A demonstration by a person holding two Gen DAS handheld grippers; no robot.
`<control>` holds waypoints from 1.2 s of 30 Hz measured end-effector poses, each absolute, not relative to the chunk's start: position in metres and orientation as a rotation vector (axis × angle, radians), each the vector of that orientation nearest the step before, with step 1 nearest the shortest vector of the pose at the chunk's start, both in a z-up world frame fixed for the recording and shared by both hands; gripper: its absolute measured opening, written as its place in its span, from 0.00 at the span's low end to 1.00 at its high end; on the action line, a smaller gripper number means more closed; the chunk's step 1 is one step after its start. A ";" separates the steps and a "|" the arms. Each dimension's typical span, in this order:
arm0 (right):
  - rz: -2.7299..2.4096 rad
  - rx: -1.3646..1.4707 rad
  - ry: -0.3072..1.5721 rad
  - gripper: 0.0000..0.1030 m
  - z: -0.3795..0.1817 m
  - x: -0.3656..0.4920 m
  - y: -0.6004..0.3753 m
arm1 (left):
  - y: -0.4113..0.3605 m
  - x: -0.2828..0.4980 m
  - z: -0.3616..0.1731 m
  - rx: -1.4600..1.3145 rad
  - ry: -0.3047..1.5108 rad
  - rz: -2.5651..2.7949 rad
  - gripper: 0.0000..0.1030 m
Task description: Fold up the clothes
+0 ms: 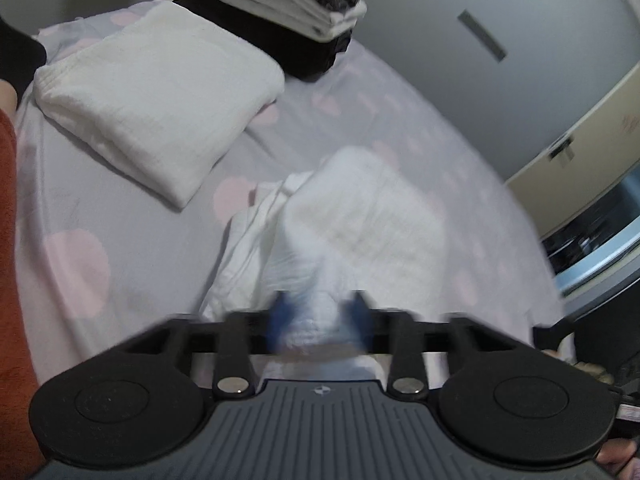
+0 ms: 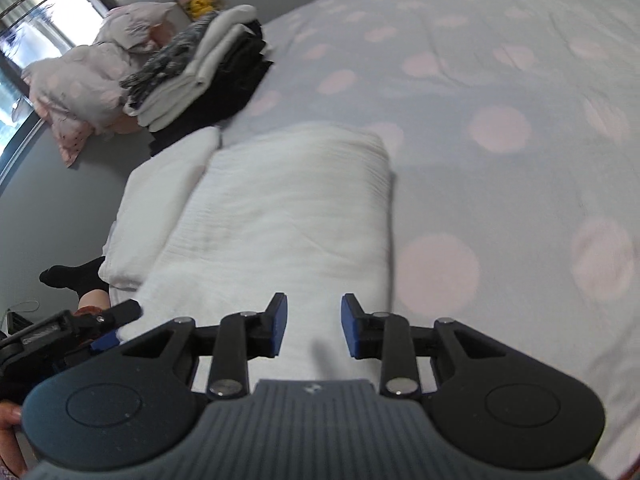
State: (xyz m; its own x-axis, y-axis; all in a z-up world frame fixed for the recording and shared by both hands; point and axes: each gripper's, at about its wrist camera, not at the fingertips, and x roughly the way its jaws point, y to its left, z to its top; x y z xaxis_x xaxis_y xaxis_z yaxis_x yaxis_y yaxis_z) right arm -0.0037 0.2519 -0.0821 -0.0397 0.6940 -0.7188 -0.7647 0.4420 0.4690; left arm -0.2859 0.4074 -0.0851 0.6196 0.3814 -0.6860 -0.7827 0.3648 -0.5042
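A white garment (image 1: 352, 216) lies partly folded on the polka-dot bed sheet (image 1: 120, 240). My left gripper (image 1: 318, 318) is shut on a bunched edge of it; the blue pads are blurred. In the right wrist view the same white garment (image 2: 288, 216) lies flat under my right gripper (image 2: 314, 330), which is open and empty just above its near edge. My left gripper (image 2: 80, 328) shows at the left edge of that view. A second folded white garment (image 1: 160, 96) lies further back; it also shows in the right wrist view (image 2: 160, 200).
A stack of folded black, white and patterned clothes (image 1: 288, 12) sits at the far end of the bed, also in the right wrist view (image 2: 200, 68). A pink duvet heap (image 2: 88, 80) lies on the floor. A black-socked foot (image 2: 72, 276) is beside the bed.
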 end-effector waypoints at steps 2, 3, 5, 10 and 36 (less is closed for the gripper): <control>1.186 -0.082 1.107 0.33 -0.086 -0.004 0.245 | 0.406 -0.283 -0.083 -0.871 0.552 0.831 0.10; 1.198 -0.090 1.102 0.33 -0.086 -0.007 0.243 | 0.406 -0.281 -0.084 -0.841 0.591 0.859 0.09; 1.235 -0.116 1.091 0.33 -0.088 -0.014 0.243 | 0.404 -0.277 -0.088 -0.775 0.675 0.911 0.09; 1.316 -0.204 1.114 0.33 -0.104 -0.034 0.251 | 0.403 -0.267 -0.119 -0.728 0.807 0.948 0.11; 1.211 -0.218 0.964 0.34 -0.115 0.024 0.269 | 0.537 -0.195 -0.099 -0.724 0.567 0.617 0.54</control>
State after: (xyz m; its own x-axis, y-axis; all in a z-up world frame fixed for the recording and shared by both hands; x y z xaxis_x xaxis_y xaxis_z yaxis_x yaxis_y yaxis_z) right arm 0.0237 0.2686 -0.1146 0.0269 0.6897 -0.7236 -0.8601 0.3848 0.3348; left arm -0.1949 0.5367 -0.0992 0.6832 0.3136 -0.6595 -0.6838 0.5916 -0.4270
